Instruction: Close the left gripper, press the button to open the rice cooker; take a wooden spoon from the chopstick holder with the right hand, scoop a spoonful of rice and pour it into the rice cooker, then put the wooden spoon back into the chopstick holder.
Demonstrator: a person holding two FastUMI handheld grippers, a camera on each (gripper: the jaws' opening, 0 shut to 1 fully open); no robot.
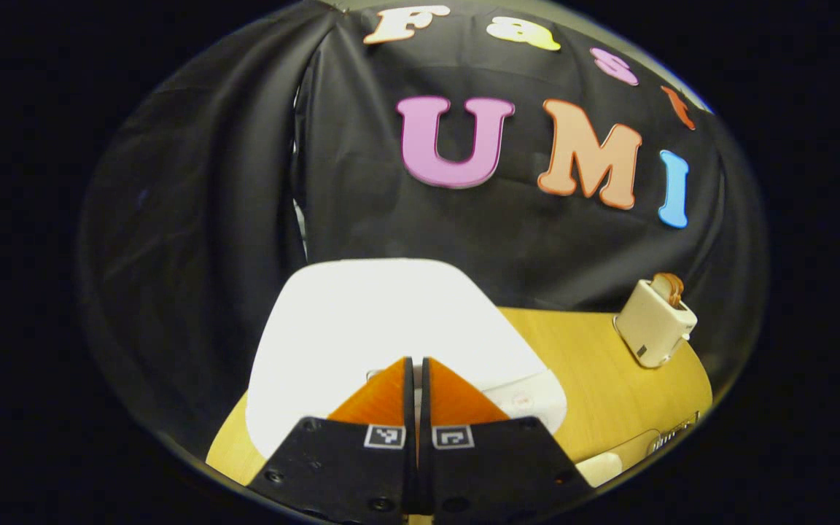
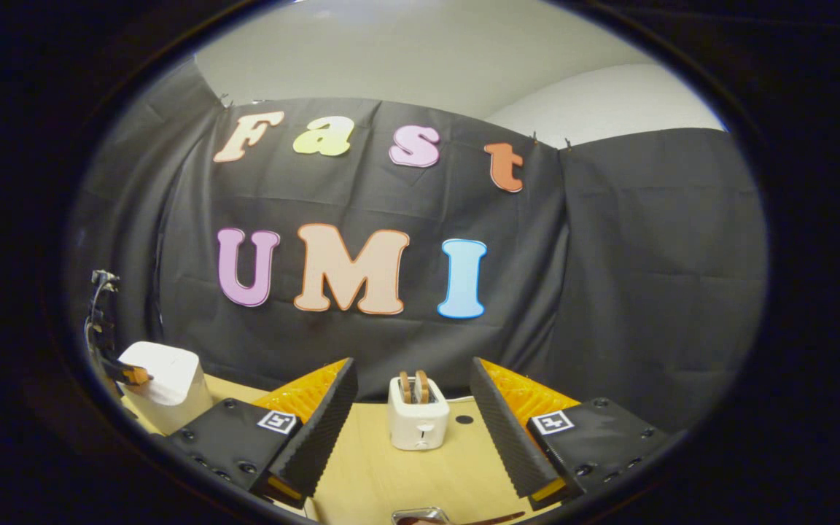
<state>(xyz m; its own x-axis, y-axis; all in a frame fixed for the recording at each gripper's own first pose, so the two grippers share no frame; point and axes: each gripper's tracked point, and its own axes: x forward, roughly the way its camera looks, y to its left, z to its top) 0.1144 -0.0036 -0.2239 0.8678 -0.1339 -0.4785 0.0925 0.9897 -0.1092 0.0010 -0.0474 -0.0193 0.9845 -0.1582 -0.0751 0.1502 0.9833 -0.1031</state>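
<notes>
The white rice cooker stands right in front of my left gripper, its lid down. The left fingers are pressed together with nothing between them, and their tips hang just above the cooker's front panel. In the right gripper view the cooker sits at the far left of the table, with the left gripper against its near side. My right gripper is open and holds nothing, well back from the cooker.
A white toaster with bread slices stands at the back of the wooden table, between the right fingers in that view; the toaster is right of the cooker. A shiny object lies at the near edge.
</notes>
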